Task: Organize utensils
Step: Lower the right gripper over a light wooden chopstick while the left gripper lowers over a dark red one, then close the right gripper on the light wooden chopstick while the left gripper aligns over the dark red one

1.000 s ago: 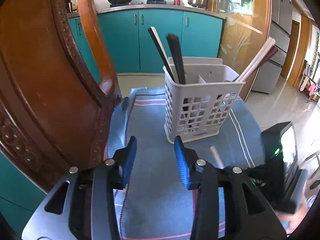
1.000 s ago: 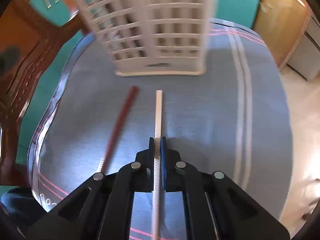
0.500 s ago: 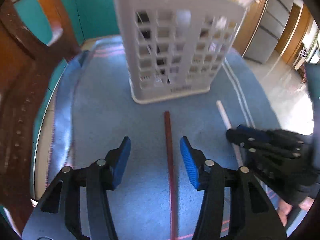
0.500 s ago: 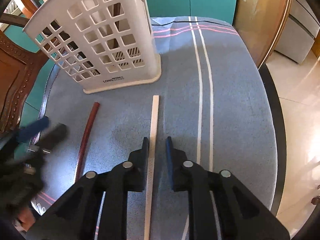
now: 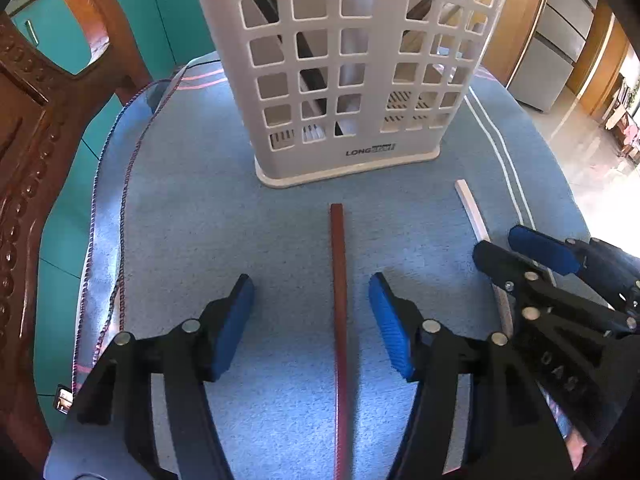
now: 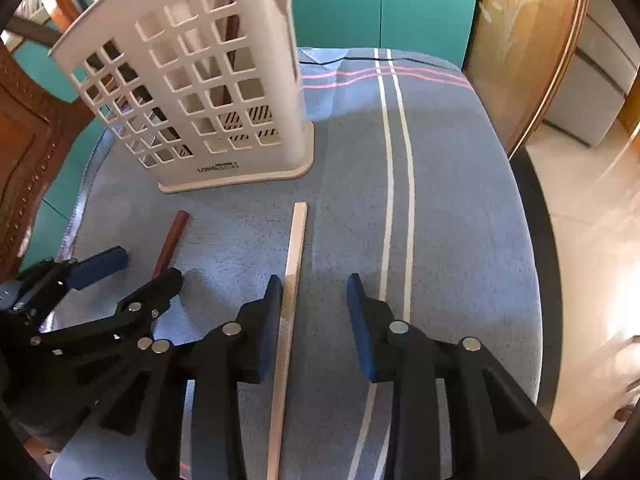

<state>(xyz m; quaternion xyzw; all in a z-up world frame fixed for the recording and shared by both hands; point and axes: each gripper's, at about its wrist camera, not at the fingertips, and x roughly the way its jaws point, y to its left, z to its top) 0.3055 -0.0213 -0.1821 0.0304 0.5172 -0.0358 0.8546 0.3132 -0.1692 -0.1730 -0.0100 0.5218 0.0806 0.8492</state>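
We are at the pick-up step, with two chopsticks lying flat on the blue striped cloth (image 5: 192,220) in front of the white slotted plastic utensil basket (image 5: 352,80), which already holds several sticks. Our left gripper (image 5: 312,316) hangs over the dark red square-section chopstick (image 5: 338,280); its jaws are opening, standing wide to either side of the stick, touching nothing. Our right gripper (image 6: 316,320) straddles the pale cream square-section chopstick (image 6: 294,264); its jaws are opening too, the stick lying just beside the left pad, not pinched. Next, we judge, each gripper should sink until the pads flank its stick, close squarely on it, then lift and tip it into the basket.
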